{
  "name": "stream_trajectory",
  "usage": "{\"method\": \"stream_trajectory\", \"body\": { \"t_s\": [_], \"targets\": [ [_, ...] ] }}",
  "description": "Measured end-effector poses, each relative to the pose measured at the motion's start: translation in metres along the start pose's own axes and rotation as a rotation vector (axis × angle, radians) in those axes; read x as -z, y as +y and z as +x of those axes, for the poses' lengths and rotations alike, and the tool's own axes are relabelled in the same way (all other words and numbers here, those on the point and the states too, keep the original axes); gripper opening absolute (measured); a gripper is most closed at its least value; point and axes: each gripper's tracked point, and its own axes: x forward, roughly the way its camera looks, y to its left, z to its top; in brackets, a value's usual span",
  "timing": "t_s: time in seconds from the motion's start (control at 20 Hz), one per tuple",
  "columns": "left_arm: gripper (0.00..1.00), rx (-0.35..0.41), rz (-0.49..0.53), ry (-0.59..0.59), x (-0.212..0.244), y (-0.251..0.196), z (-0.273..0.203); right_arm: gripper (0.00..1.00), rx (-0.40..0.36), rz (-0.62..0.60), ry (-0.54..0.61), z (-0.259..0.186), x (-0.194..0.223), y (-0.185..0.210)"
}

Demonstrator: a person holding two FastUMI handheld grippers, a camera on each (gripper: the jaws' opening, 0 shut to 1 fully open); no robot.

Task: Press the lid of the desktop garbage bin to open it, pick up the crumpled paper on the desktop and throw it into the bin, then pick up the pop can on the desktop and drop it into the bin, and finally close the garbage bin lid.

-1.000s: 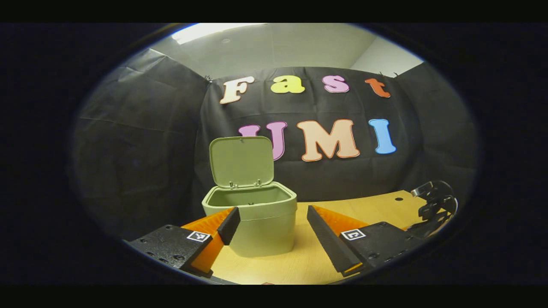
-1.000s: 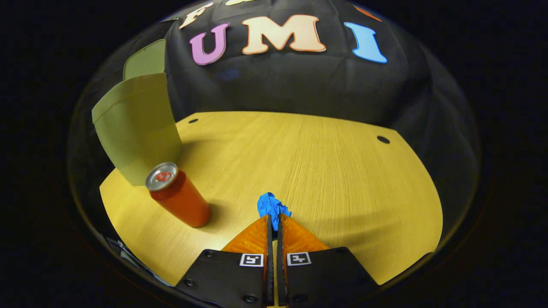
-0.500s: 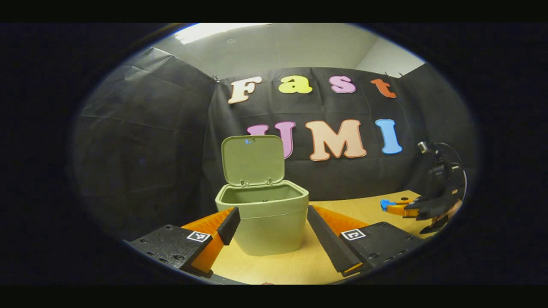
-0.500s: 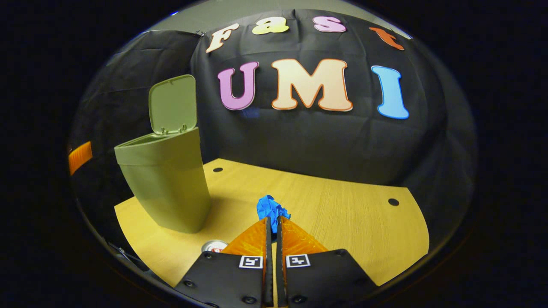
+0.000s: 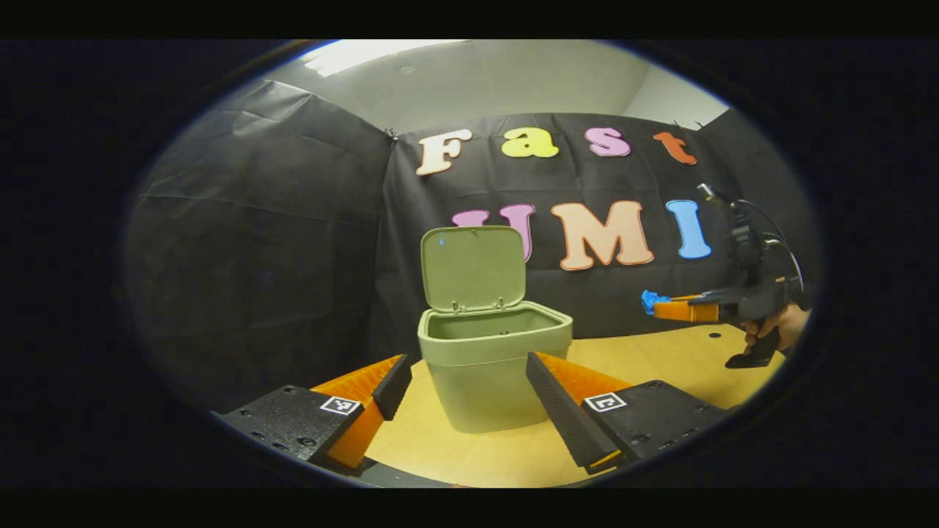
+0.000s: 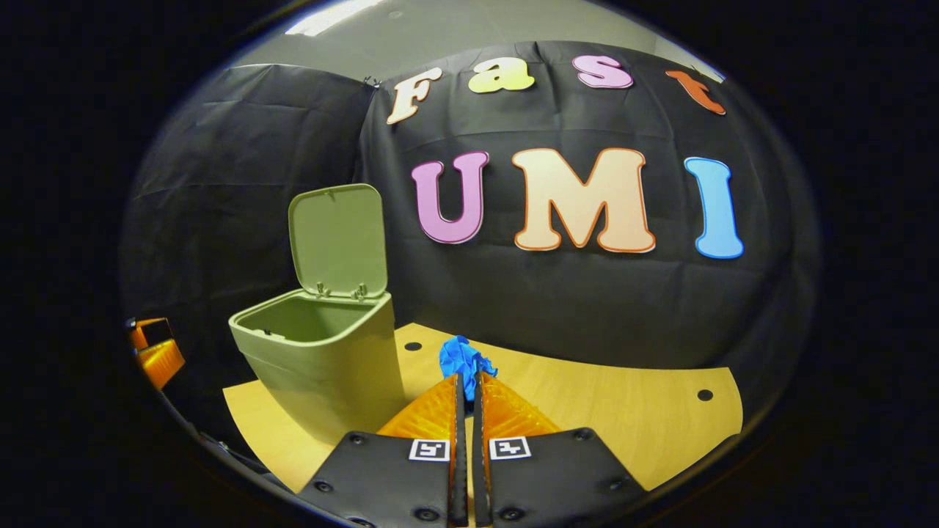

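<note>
The green bin [image 5: 493, 374] [image 6: 323, 367] stands on the wooden desktop [image 5: 660, 363] [image 6: 623, 433], its lid [image 5: 473, 268] [image 6: 339, 240] hinged upright. My right gripper [image 6: 467, 378] [image 5: 647, 302] is shut on a crumpled blue paper [image 6: 462, 358] [image 5: 648, 300]. It hangs in the air to the right of the bin, about level with the rim. A hand [image 5: 781, 326] holds that gripper. My left gripper [image 5: 463, 374] is open, low in front of the bin, nothing between its fingers. In the right gripper view the left gripper's fingers [image 6: 155, 352] show at the far left.
Black cloth walls close in the desk at the back and left. Small dark holes [image 6: 705, 395] [image 6: 413, 346] mark the desktop. Bare desk lies to the right of the bin.
The right gripper has lifted the blue paper off the desk and carried it up toward the bin. The can has dropped out of its view. The left gripper has turned slightly left.
</note>
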Motion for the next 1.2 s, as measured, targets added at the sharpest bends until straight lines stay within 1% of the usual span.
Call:
{"method": "stream_trajectory", "body": {
  "t_s": [0.05,0.3,0.35,0.4,0.45,0.5,0.65,0.75,0.8,0.85,0.95,1.0,1.05,1.1,1.2],
  "targets": [
    [0.94,-0.007,-0.001,0.003,0.002,0.006,-0.001,0.05,-0.019,-0.006,-0.006,0.004,-0.005,0.01],
    [0.95,-0.05,0.005,0.017,0.013,0.037,-0.005,0.05,-0.101,-0.049,-0.036,0.022,-0.024,0.061],
    [0.97,-0.057,0.007,0.022,0.016,0.044,-0.007,0.05,-0.118,-0.05,-0.042,0.025,-0.028,0.074],
    [0.97,-0.064,0.009,0.023,0.018,0.049,-0.007,0.05,-0.131,-0.049,-0.048,0.029,-0.031,0.084],
    [0.95,-0.072,0.011,0.024,0.019,0.056,-0.007,0.05,-0.144,-0.05,-0.053,0.033,-0.032,0.091],
    [0.97,-0.075,0.013,0.028,0.021,0.061,-0.006,0.05,-0.155,-0.049,-0.059,0.037,-0.034,0.1],
    [0.95,-0.083,0.021,0.039,0.026,0.072,-0.005,0.05,-0.183,-0.058,-0.068,0.05,-0.038,0.123],
    [0.95,-0.086,0.021,0.046,0.03,0.08,-0.002,0.05,-0.202,-0.063,-0.06,0.059,-0.036,0.136],
    [0.98,-0.086,0.017,0.05,0.033,0.082,-0.001,0.05,-0.212,-0.063,-0.057,0.064,-0.035,0.141],
    [0.95,-0.085,0.012,0.054,0.034,0.083,0.001,0.08,-0.223,-0.063,-0.054,0.067,-0.035,0.147],
    [0.95,-0.077,0.007,0.049,0.035,0.08,0.003,0.52,-0.235,-0.064,-0.059,0.064,-0.037,0.151],
    [0.95,-0.064,0.008,0.045,0.034,0.076,0.004,0.73,-0.226,-0.069,-0.083,0.063,-0.041,0.147],
    [0.98,-0.049,0.008,0.042,0.035,0.07,0.006,0.95,-0.21,-0.074,-0.107,0.059,-0.046,0.141],
    [0.95,-0.031,0.004,0.039,0.034,0.063,0.009,0.96,-0.191,-0.074,-0.127,0.056,-0.05,0.135],
    [0.95,0.009,-0.007,0.033,0.032,0.046,0.014,0.96,-0.158,-0.062,-0.151,0.047,-0.056,0.119]
  ]
}}
